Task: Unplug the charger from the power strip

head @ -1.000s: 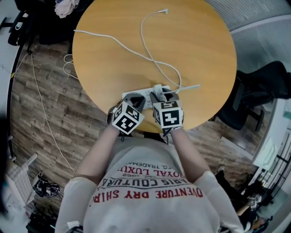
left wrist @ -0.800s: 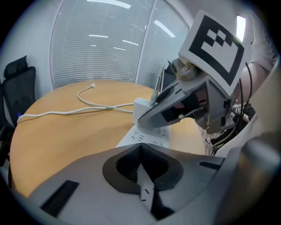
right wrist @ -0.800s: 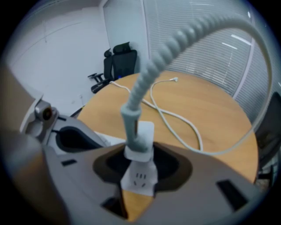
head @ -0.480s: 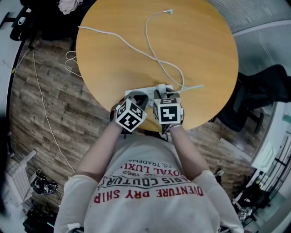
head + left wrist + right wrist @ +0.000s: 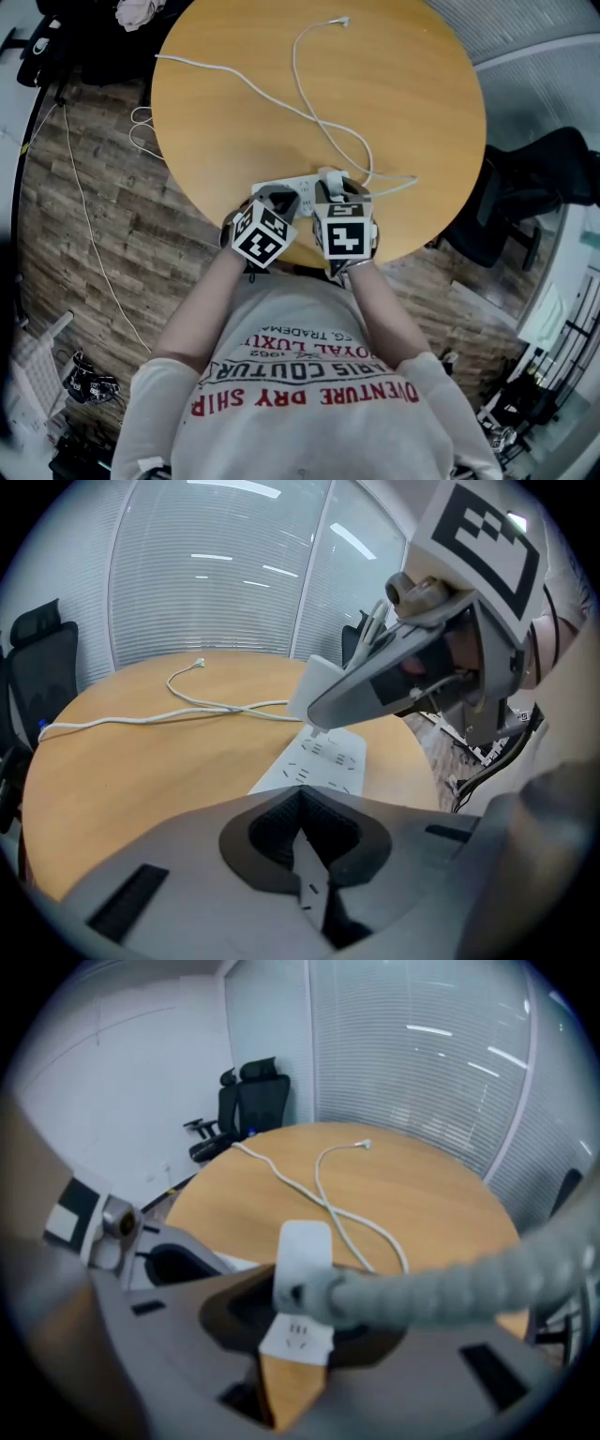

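- Right gripper view: right hand-held gripper's (image 5: 300, 1302) jaws closing round white block charger (image 5: 302, 1258), still plugged into white power strip (image 5: 298, 1340).
- Left hand-held gripper (image 5: 305, 832), jaws narrow, over strip's near end.
- Advise: pull straight out, strip pinned.

charger (image 5: 302, 1241): small white block, round corners, standing on the strip's right part | power strip (image 5: 319, 761): white, long, lying flat at table's (image 5: 234, 112) near edge

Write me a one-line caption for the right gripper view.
Right gripper, jaws closing around the white charger over the power strip, white cable trailing across the round wooden table.
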